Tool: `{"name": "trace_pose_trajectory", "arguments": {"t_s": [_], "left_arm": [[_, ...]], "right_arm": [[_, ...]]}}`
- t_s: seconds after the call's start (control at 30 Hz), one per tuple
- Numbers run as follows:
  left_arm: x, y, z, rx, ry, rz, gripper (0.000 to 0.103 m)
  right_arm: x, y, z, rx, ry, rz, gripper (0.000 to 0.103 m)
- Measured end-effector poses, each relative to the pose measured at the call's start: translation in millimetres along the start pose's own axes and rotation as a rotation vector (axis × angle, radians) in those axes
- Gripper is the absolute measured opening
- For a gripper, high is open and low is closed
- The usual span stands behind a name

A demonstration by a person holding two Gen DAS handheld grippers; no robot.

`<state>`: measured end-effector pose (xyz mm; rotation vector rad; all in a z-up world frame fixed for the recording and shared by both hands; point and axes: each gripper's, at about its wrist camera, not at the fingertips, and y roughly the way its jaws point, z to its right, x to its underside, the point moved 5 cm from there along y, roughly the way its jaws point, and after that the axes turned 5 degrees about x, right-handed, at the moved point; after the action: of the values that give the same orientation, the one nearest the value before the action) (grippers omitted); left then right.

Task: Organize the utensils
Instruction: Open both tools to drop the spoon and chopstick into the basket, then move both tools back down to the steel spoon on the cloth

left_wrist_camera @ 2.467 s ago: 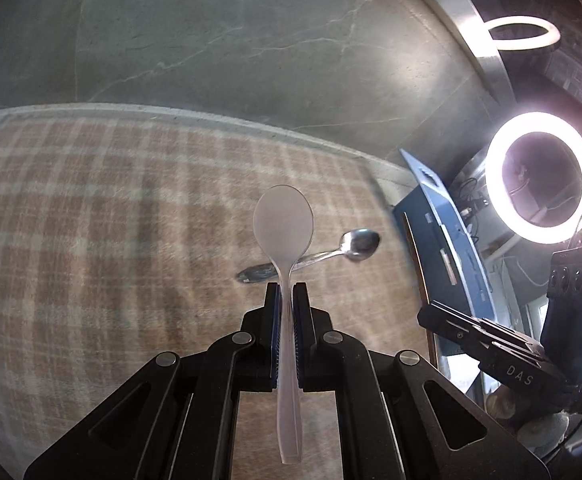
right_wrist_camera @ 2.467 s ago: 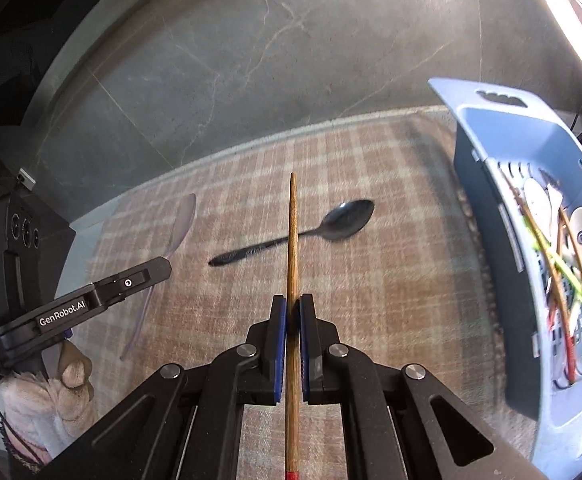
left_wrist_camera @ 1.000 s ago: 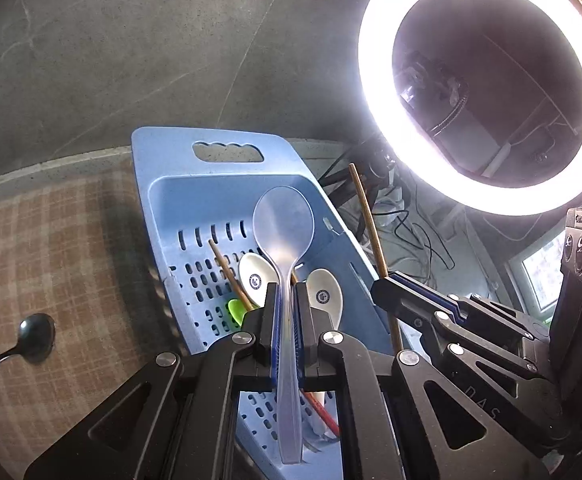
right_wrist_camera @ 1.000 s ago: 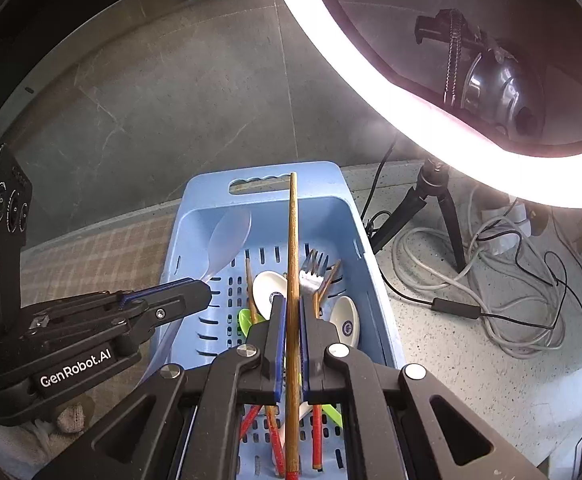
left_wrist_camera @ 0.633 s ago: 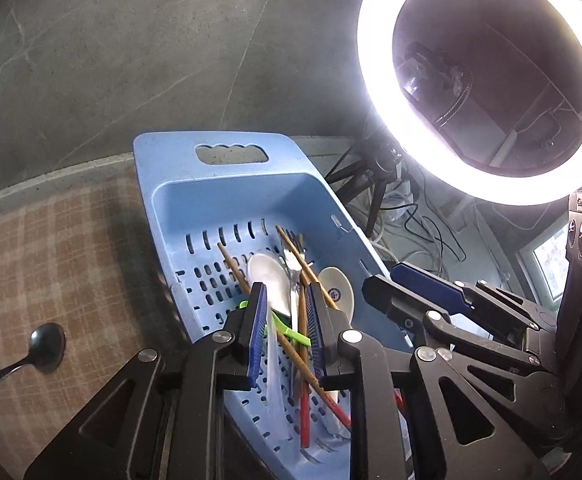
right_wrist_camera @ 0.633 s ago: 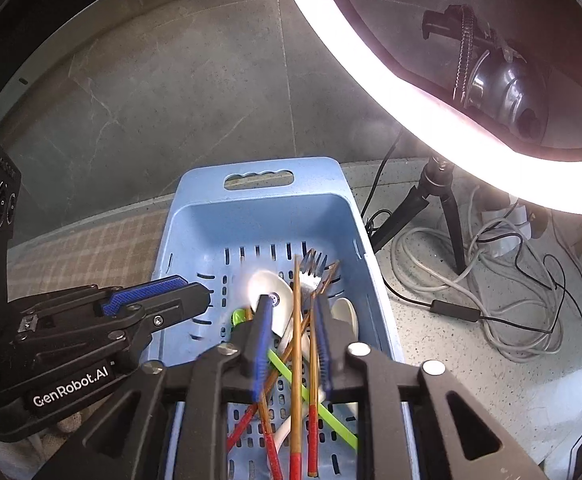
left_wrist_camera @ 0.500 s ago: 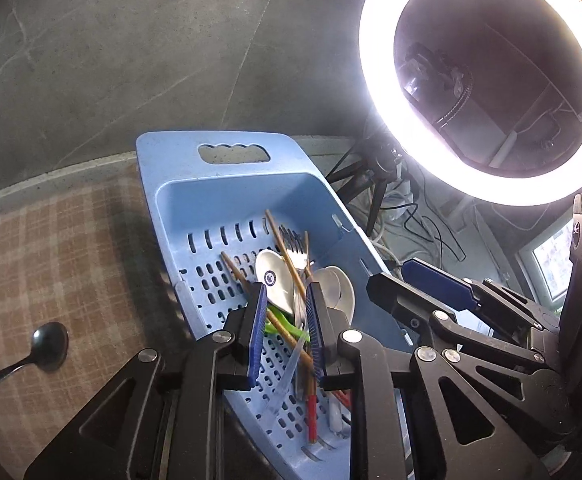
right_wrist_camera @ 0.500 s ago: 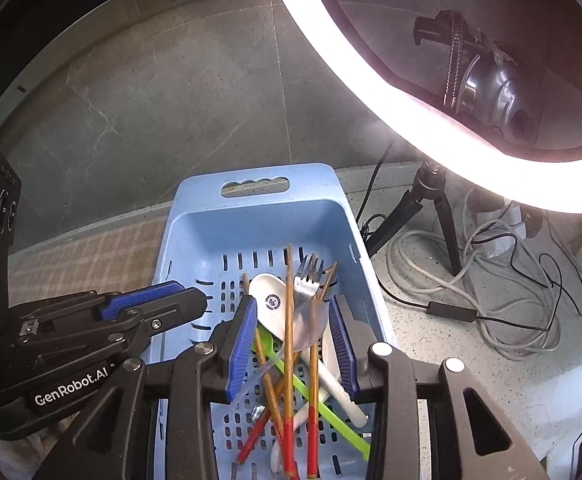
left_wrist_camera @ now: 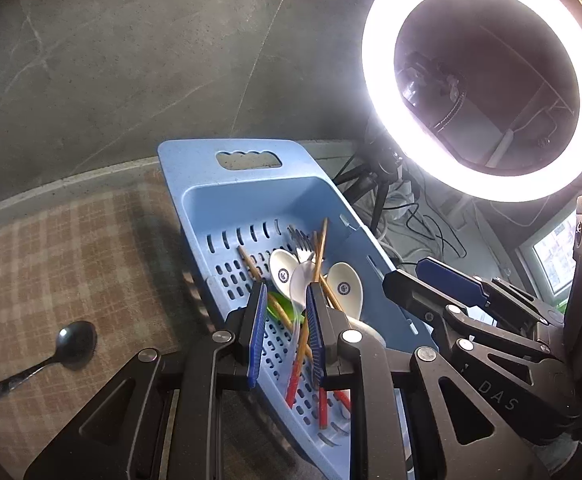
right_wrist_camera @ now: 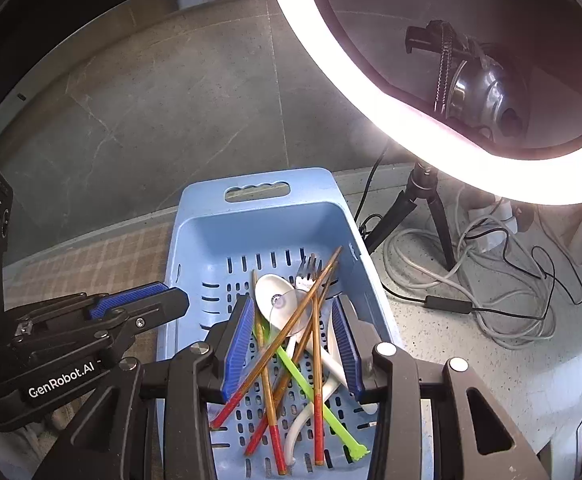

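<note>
One utensil remains on the tabletop: the black spoon (left_wrist_camera: 61, 350) lies left of your released, empty left claw (left_wrist_camera: 283, 330), handle pointing lower-left, while the opening right claw (right_wrist_camera: 295, 344) hangs empty over the blue basket (left_wrist_camera: 195, 168).

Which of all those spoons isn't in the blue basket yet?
The dark metal spoon. It lies alone on the checked cloth, left of the blue basket, while the white spoons and the clear one lie inside it.

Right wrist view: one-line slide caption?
Right gripper, opening and empty, above blue basket of chopsticks, spoons and fork; left gripper alongside.
</note>
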<state>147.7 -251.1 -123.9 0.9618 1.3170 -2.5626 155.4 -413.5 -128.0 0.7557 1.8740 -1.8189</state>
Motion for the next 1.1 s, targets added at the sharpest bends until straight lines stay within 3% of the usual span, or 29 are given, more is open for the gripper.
{"name": "trace_pose_trajectory", "arguments": {"t_s": [0.4, 0.5, 0.63, 0.93, 1.0, 1.1], "left_arm": [[8, -34, -25, -0.029, 0.004, 0.018, 0.018], [12, -46, -39, -0.032, -0.010, 0.024, 0.018], [19, -68, -69, -0.054, -0.033, 0.034, 0.021], [40, -113, -164, -0.139, -0.097, 0.004, 0.022], [44, -120, -182, -0.161, -0.096, -0.011, 0.036], [47, -123, -201, -0.151, -0.110, -0.040, 0.041]], "right_arm": [[5, -9, -34, -0.053, 0.007, 0.006, 0.038], [6, -12, -46, -0.073, 0.004, 0.018, 0.042], [9, -18, -59, -0.094, 0.007, 0.039, 0.054], [14, -25, -92, -0.123, -0.025, 0.024, 0.054], [16, -24, -97, -0.128, -0.023, 0.011, 0.054], [19, -21, -106, -0.138, -0.025, -0.014, 0.054]]}}
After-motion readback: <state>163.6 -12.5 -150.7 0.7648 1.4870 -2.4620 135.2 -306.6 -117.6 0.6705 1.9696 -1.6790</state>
